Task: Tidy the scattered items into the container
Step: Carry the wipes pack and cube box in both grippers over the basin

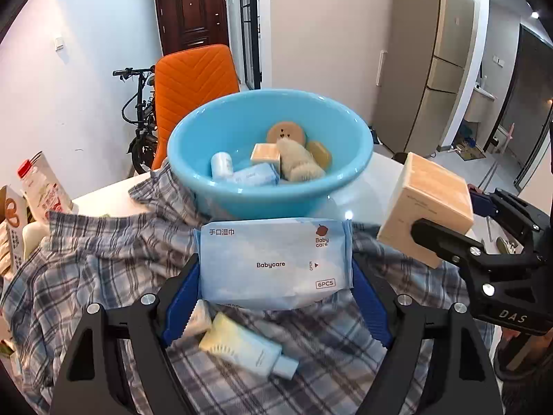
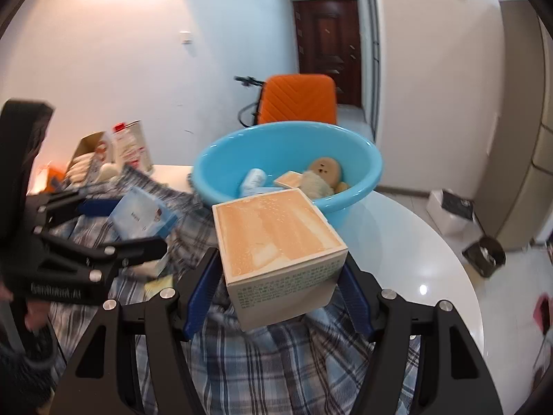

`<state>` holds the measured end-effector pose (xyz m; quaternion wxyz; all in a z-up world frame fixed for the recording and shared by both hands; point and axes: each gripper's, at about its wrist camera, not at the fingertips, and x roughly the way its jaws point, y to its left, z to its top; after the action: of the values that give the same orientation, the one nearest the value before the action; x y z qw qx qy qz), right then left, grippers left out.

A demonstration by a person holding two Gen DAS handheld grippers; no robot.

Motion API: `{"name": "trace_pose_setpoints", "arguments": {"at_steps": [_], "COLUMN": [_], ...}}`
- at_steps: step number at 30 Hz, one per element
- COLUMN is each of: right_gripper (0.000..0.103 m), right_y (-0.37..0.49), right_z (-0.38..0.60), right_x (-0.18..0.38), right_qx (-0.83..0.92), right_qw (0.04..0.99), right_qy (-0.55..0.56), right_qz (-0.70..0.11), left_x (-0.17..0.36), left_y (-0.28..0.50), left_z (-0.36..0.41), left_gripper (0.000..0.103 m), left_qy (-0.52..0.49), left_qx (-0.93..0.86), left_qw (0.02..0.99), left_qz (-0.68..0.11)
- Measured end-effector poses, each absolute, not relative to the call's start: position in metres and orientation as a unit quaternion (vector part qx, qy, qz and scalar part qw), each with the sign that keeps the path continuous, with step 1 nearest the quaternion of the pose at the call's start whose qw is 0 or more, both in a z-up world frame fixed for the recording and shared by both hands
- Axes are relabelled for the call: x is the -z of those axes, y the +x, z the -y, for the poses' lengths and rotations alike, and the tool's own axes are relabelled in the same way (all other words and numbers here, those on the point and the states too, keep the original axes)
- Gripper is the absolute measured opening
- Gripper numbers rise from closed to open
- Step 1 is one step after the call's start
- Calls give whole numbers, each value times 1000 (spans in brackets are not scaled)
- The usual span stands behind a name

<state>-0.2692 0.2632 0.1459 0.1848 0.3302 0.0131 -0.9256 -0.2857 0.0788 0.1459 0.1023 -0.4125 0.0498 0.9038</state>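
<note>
1. At the near centre of the left wrist view, the left gripper [image 1: 276, 269] is closed on a wet-wipes pack [image 1: 274, 263], its blue pads pressed against the pack's two short ends, above the plaid cloth [image 1: 103, 269].
2. To the right, the right gripper [image 2: 280, 276] clamps a beige box [image 2: 276, 242] by its lower sides, raised above the cloth.
3. Beyond both, the blue basin [image 1: 193, 145] stands on the white table [image 2: 414, 242], holding a small white bottle, packets, a brush and a round wooden piece.
4. A cream tube [image 1: 249, 346] lies on the cloth beneath the pack.
5. Legible on the pack: "Babycare", "Baby care", "6PCS", "OPEN", Chinese characters. The right gripper's body reads "DAS". The box's side print is too small to read.
</note>
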Motion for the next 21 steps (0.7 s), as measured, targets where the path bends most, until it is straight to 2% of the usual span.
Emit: {"name": "trace_pose_setpoints", "arguments": {"at_steps": [8, 13, 21], "right_gripper": [65, 65, 65], "right_y": [-315, -339, -382], "right_z": [-260, -253, -254], "right_x": [-167, -183, -182], "right_qx": [934, 941, 949], "right_qw": [146, 128, 58], "right_qy": [326, 312, 309], "right_qz": [4, -13, 19], "left_x": [-160, -161, -153], "left_y": [-327, -353, -400], "left_z": [-80, -80, -71], "left_gripper": [83, 83, 83], "left_qy": [-398, -395, -407], "left_qx": [-911, -914, -909], "left_qw": [92, 82, 85], "left_qz": [-49, -42, 3]}}
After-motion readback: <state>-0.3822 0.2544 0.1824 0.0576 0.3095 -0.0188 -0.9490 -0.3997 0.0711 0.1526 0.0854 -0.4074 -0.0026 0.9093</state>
